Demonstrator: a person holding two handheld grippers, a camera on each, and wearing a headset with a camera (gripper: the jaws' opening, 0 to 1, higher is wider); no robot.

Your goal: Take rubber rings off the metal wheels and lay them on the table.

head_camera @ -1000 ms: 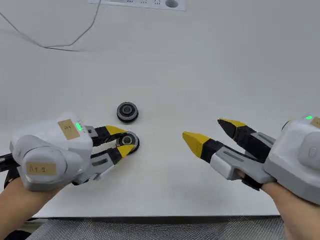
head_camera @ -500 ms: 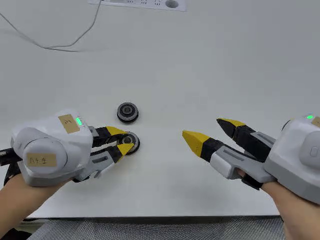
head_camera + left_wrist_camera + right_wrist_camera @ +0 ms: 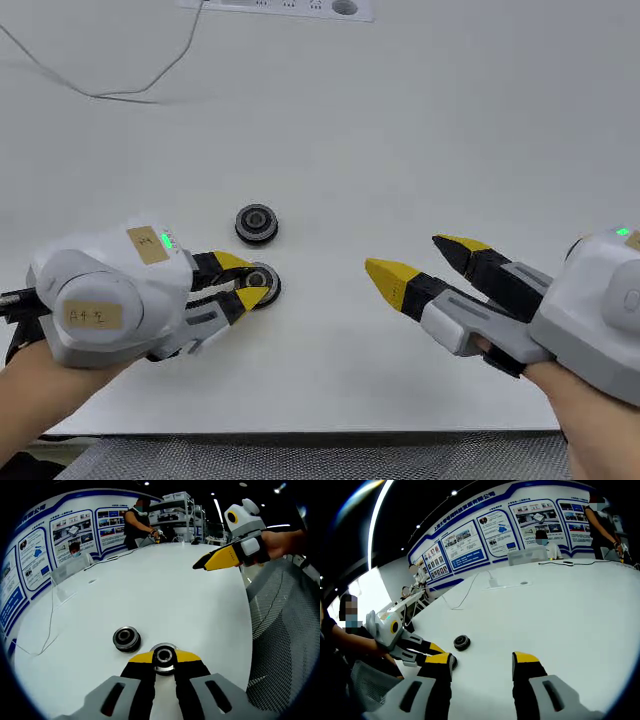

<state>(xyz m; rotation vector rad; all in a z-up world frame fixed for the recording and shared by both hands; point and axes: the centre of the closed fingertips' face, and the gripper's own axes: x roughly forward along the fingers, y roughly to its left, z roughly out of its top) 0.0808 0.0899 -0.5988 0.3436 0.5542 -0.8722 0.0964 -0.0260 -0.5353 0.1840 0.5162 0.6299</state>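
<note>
Step in hand: near wheel (image 3: 164, 656) secured.
The left gripper (image 3: 251, 281) pinched it; the right gripper (image 3: 418, 256), jaws spread, would next have to peel its rubber ring (image 3: 276, 286).

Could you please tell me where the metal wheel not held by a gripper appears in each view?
Head view: loose wheel left of centre, just beyond the held wheel in the left gripper.
Left gripper view: lower left, beside the jaw tips.
Right gripper view: lower left of centre.
Shared landmark: white cable beyond it.

Part of the near wheel (image 3: 265, 283) behind the left gripper (image 3: 250, 280) tips; right gripper (image 3: 404, 253) body off-frame.
</note>
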